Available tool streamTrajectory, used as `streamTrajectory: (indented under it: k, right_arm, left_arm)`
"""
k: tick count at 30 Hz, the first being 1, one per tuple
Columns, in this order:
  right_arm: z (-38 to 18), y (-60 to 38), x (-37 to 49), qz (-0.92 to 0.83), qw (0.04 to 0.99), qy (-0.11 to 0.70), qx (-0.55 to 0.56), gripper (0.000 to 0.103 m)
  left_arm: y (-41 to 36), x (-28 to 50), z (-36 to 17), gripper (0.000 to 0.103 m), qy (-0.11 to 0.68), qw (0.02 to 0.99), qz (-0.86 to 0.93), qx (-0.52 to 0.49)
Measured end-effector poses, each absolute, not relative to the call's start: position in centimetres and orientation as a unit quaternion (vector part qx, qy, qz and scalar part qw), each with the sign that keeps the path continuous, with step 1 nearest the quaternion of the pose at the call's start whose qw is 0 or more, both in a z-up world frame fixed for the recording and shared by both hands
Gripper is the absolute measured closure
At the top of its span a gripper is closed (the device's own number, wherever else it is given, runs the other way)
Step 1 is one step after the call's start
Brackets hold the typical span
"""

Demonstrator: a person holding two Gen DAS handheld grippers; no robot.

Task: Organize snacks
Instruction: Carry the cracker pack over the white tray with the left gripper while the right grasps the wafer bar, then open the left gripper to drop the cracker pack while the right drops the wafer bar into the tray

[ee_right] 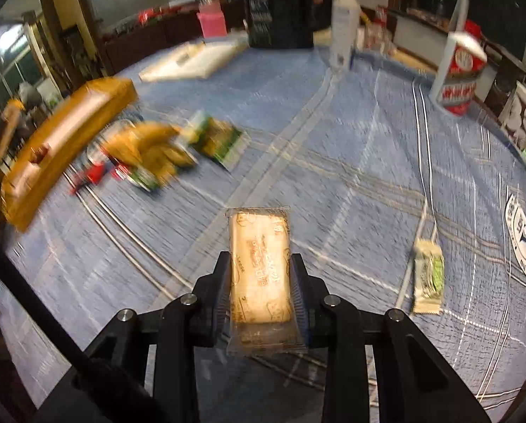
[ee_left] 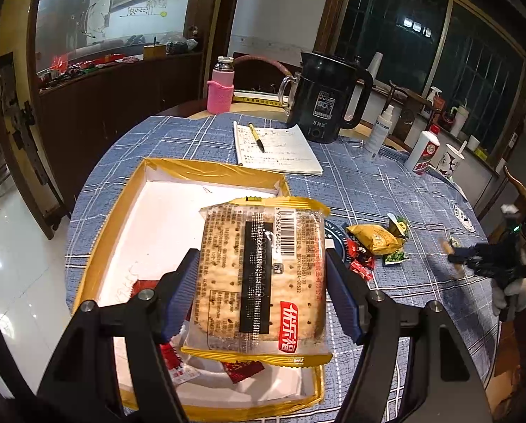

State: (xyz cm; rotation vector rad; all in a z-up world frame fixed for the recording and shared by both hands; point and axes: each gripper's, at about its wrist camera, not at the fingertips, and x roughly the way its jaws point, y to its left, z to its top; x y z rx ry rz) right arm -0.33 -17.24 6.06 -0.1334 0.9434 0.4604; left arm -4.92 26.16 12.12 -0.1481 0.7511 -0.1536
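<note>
My left gripper (ee_left: 263, 278) is shut on a clear-and-yellow cracker pack (ee_left: 263, 278) and holds it over the yellow-rimmed white box (ee_left: 122, 218). Red and white packets (ee_left: 243, 366) lie in the box under the pack. My right gripper (ee_right: 261, 282) is shut on a small pale wrapped biscuit bar (ee_right: 259, 271) above the blue checked tablecloth (ee_right: 333, 176). A pile of loose snacks (ee_left: 375, 239) lies right of the box; it also shows blurred in the right wrist view (ee_right: 164, 155). A green-white packet (ee_right: 428, 275) lies alone at the right.
A notebook with a pen (ee_left: 275, 148), a black kettle (ee_left: 328, 102), a pink-sleeved bottle (ee_left: 221, 86), a white spray bottle (ee_left: 379, 134), a red-white bottle (ee_left: 424, 153) and a paper cup (ee_left: 451, 160) stand at the table's far side. The right gripper appears at the right table edge (ee_left: 481, 261).
</note>
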Motion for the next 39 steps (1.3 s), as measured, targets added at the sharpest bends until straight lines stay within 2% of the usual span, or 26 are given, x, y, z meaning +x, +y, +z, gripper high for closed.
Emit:
streamTrajectory:
  k: [8,14,18,23,29,39]
  right_arm:
    - [12.7,-3.6,-0.7,0.326,0.861,0.39,-0.007,0.071]
    - [11.1,9.4,0.6,0.36,0.842,0.4,-0.036,0.071]
    - [8.7,14.6,2.4,0.352,0.835,0.419,-0.056,0.071]
    - [6.3,17.4,4.1,0.342,0.83,0.436,-0.057,0.071]
    - [5.2,19.3,4.4,0.339,0.83,0.438,-0.069,0.068]
    - [7.0,18.8,2.8,0.324,0.856,0.394,-0.084,0.066]
  left_arm:
    - [29.3,-1.2,11.9,0.033,0.397,0.914,-0.043,-0.072]
    - [31.1,3.4,9.6,0.033,0.421,0.905,-0.007,-0.065]
    - [32.0,5.2,7.6,0.033,0.441,0.895,0.002,-0.069]
    - [32.8,6.0,6.5,0.033,0.446,0.893,0.017,-0.06]
    - [34.5,6.2,5.8,0.032,0.452,0.887,0.018,-0.094]
    - [33.4,3.1,8.7,0.027,0.406,0.911,0.037,-0.058]
